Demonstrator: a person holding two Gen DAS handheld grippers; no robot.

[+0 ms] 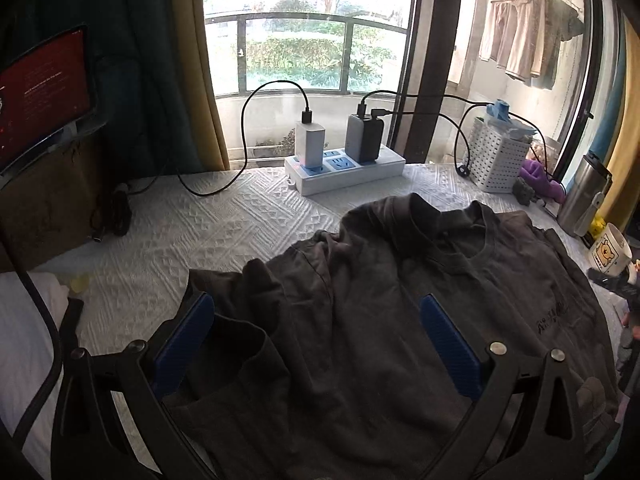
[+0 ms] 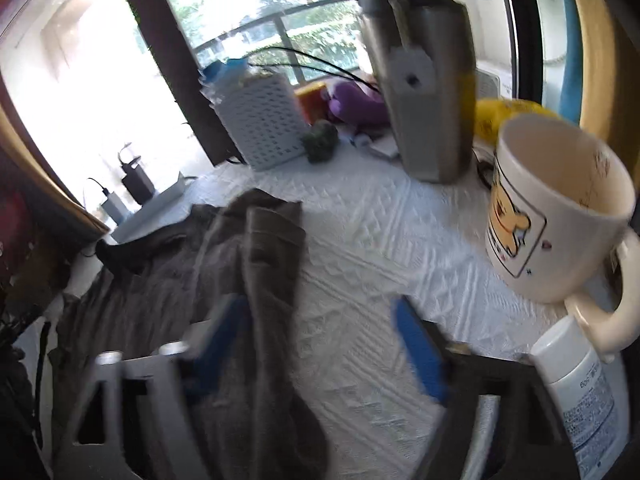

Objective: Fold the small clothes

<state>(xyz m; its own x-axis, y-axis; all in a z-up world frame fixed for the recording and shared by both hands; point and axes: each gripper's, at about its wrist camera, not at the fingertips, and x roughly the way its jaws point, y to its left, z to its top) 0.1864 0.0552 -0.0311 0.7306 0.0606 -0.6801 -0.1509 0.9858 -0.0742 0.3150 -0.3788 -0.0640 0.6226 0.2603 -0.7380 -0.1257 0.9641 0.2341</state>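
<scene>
A dark grey T-shirt (image 1: 400, 300) lies crumpled, collar away from me, on the white textured tablecloth (image 1: 200, 232). My left gripper (image 1: 316, 300) hovers low over the shirt's left half with its blue pads (image 1: 188, 340) wide apart; it is open and the cloth lies loose beneath and between them. The right wrist view is blurred. There the shirt's right edge (image 2: 272, 248) runs as a rumpled strip past the left finger of my right gripper (image 2: 318, 304). That gripper is open, its pads not pressing on the cloth.
A power strip (image 1: 344, 168) with chargers and cables sits by the window. At the right stand a white perforated basket (image 1: 496, 156), a steel flask (image 2: 424, 80), a bear-print mug (image 2: 552, 208) and a white bottle (image 2: 580, 400). A red-lit screen (image 1: 40, 92) stands at the left.
</scene>
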